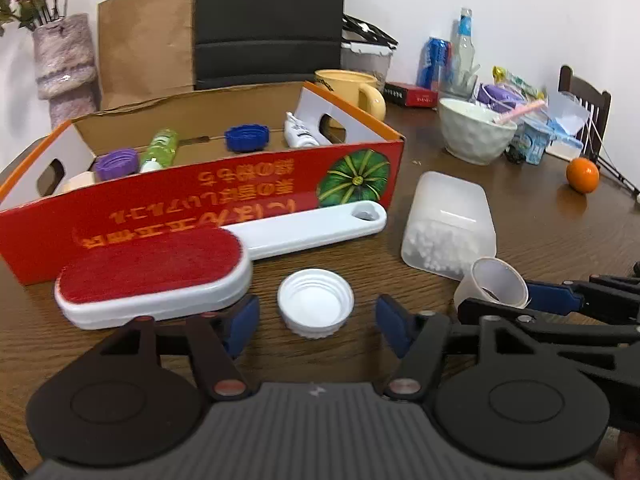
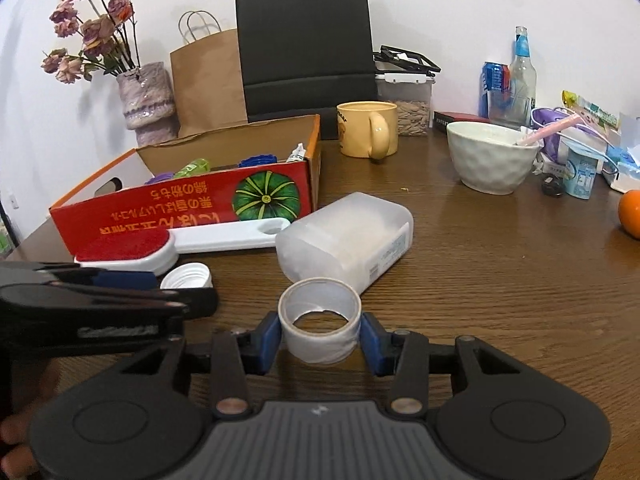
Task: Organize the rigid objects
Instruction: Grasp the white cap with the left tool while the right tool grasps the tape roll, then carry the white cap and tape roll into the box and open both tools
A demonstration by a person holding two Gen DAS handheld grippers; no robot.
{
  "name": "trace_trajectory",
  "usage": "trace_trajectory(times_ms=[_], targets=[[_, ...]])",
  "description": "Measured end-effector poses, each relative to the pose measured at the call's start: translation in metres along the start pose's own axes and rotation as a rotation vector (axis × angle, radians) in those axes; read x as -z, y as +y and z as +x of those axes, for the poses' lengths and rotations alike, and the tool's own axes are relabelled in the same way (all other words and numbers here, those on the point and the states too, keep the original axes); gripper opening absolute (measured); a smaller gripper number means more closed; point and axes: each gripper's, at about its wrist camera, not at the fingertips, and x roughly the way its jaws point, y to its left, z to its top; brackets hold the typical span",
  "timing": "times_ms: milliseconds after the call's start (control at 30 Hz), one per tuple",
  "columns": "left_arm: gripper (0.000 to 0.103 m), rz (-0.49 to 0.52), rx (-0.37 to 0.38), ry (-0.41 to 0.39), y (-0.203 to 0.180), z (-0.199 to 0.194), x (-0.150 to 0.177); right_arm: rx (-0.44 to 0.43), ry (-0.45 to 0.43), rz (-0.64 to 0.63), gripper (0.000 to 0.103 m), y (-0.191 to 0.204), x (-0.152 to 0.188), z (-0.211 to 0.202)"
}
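1. Pinching a translucent tape roll [image 2: 319, 322]: right gripper [image 2: 320, 336] has both blue pads pressed on its sides, roll low over the wooden table [image 2: 500, 280].
2. Left gripper [image 1: 316, 326] is spread, pads on either side of a white screw cap [image 1: 315, 303] with a gap each side. Not touching it. Cap sits open side up on the table.
3. Lint brush [image 1: 156, 276], red pad and white handle, lies just left of the cap, along the front wall of the red cardboard box [image 1: 200, 196].
4. Frosted plastic container [image 1: 448, 226] lies on its side right of the brush handle, small white bits inside. Tape roll sits just in front of it.
5. Box contents: purple cap [image 1: 116, 164], green bottle [image 1: 160, 148], blue cap [image 1: 246, 136], white tube [image 1: 298, 132].
6. Background, well apart from the work area: yellow mug [image 2: 366, 128], white bowl [image 2: 490, 156], orange [image 1: 582, 174], vase of dried flowers [image 2: 146, 98], paper bags at the wall.
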Motion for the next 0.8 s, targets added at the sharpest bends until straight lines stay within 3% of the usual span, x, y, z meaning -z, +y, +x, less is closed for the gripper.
trace_trajectory(times_ms=[67, 267, 367, 600, 800], targets=[[0.041, 0.015, -0.022, -0.01, -0.005, 0.001, 0.0, -0.009, -0.005, 0.001, 0.042, -0.001, 0.0, -0.001], [0.04, 0.005, -0.01, -0.028, -0.006, -0.004, 0.0, -0.02, -0.006, 0.001, 0.042, 0.001, 0.0, -0.002], [0.04, 0.019, -0.046, -0.068, -0.008, -0.019, 0.003, -0.031, -0.017, -0.004, 0.042, 0.005, -0.001, -0.008], [0.04, -0.034, -0.129, -0.197, 0.019, -0.09, 0.016, -0.15, -0.11, -0.029, 0.042, 0.039, -0.004, -0.04], [0.04, -0.088, -0.205, -0.271, 0.045, -0.151, 0.03, -0.196, -0.167, -0.085, 0.042, 0.079, -0.009, -0.065]])
